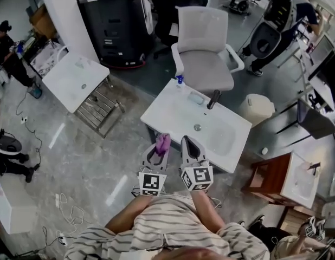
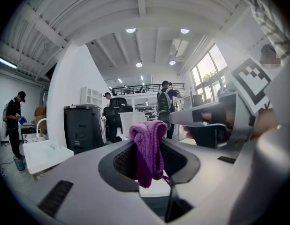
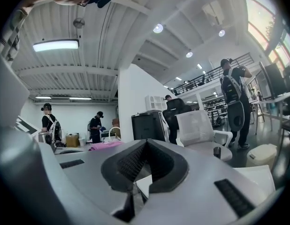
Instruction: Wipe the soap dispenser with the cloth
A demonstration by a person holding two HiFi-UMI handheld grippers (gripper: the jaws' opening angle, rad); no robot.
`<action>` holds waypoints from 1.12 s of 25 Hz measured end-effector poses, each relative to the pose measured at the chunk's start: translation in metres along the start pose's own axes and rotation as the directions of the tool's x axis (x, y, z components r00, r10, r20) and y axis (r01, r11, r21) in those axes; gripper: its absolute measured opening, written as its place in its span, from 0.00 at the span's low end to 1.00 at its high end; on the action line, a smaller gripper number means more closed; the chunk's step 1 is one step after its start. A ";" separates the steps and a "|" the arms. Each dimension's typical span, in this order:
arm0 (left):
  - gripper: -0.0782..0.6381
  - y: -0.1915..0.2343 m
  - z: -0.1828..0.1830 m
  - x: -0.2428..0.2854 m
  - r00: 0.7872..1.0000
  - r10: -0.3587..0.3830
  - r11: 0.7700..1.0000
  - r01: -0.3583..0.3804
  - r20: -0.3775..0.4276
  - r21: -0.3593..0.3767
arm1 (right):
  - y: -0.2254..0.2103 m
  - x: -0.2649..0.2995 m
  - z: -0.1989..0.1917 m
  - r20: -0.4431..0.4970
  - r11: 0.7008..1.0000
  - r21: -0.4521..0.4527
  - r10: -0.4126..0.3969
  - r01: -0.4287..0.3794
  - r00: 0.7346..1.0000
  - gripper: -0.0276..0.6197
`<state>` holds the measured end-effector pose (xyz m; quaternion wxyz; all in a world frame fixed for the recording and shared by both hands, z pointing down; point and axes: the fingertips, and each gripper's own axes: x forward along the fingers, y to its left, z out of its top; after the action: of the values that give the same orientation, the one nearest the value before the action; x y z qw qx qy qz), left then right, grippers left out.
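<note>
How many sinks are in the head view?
3: centre sink; upper-left sink; lower-right sink on a wooden cabinet. More may be hidden.

The person wears a light shirt [image 1: 173, 226] crossed by thin dark stripes, and the sleeves are striped the same way. The left gripper [image 1: 159, 147] and the right gripper [image 1: 189, 143] are pale grey shells with smooth, rounded jaws. Behind each sits a white marker cube [image 1: 150, 183] printed with black squares (the two patterns differ). Seen in the gripper views, dark ribbed pads [image 2: 121, 161] line the inner faces of the jaws in a V-shaped recess, and a narrow dark slot [image 2: 56, 198] is sunk into each jaw's upper surface.
</note>
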<state>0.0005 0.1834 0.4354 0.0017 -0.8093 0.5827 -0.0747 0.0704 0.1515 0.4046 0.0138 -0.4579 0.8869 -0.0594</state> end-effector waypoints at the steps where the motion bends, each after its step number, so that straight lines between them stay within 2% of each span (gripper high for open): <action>1: 0.27 0.006 -0.002 0.006 1.000 -0.007 1.000 0.007 -0.001 -0.004 | 0.001 0.007 0.001 0.000 1.000 -0.004 -0.005 0.005 1.000 0.04; 8: 0.27 0.031 -0.018 0.043 0.999 -0.047 0.998 0.046 -0.023 -0.031 | -0.015 0.048 -0.014 -0.043 0.999 -0.017 -0.046 0.046 0.998 0.04; 13: 0.27 0.041 -0.029 0.075 0.996 -0.073 0.997 0.072 -0.046 -0.024 | -0.029 0.072 -0.026 -0.055 0.998 0.010 -0.053 0.054 0.997 0.04; 18: 0.27 0.056 -0.020 0.122 0.996 -0.082 0.997 0.082 -0.030 0.004 | -0.057 0.110 -0.021 -0.031 0.998 0.012 -0.059 0.059 0.998 0.04; 28: 0.27 0.067 -0.013 0.202 0.994 -0.090 0.996 0.091 -0.057 0.024 | -0.114 0.171 -0.026 -0.068 0.999 0.034 -0.030 0.032 0.997 0.04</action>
<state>-0.0016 -0.0280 0.4666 -0.0075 -0.8324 0.5441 -0.1050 0.0612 -0.0507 0.4495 -0.0093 -0.4690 0.8785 -0.0906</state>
